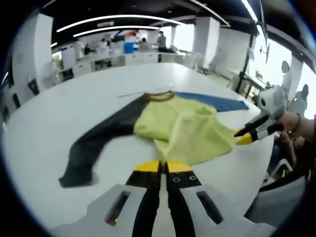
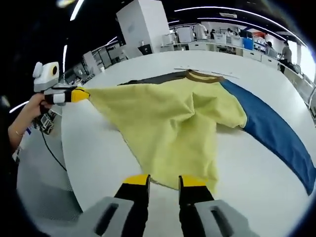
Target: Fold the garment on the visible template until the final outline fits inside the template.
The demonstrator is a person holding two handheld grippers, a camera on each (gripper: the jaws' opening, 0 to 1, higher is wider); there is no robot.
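Observation:
A garment with a yellow body (image 1: 182, 128) (image 2: 168, 123), brown collar (image 1: 159, 96) (image 2: 202, 75), dark grey sleeve (image 1: 94, 143) (image 2: 153, 78) and blue sleeve (image 1: 212, 101) (image 2: 276, 133) lies on a white table (image 1: 74, 108) (image 2: 247, 187). My left gripper (image 1: 164, 167) (image 2: 81, 94) is shut on a corner of the yellow body, which is pulled out toward the table's edge. My right gripper (image 2: 164, 181) (image 1: 243, 136) is open, its tips on either side of the yellow hem at the opposite corner. A thin pale strip (image 1: 143, 91) lies on the table beyond the collar.
The round table's edge (image 2: 74, 163) runs close to both grippers, with floor below it and a cable (image 2: 54, 153). A hand (image 2: 24, 116) (image 1: 291, 121) holds each gripper. Desks, white pillars (image 2: 143, 22) and several people (image 1: 161, 39) stand far behind.

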